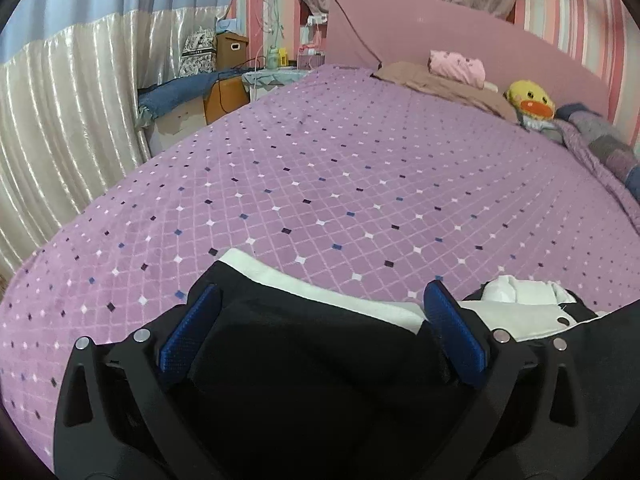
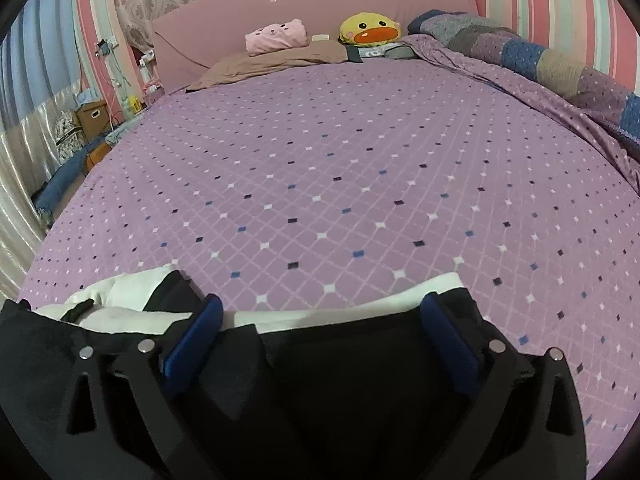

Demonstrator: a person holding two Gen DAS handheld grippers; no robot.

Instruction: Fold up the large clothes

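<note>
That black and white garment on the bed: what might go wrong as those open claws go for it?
Both hand-held grippers, left and right, are open over the black and white garment, which lies in overlapping layers. A pinch might take only the top layer, or several at once, so the fold could come out crooked. The purple bedspread lies right beneath, so a low pinch might catch it too.

Purple diamond-patterned bed [image 1: 320, 184] bearing black-and-white garment [image 1: 304, 360], brown pillow [image 1: 440, 80], duck plush [image 1: 530, 100].
</note>
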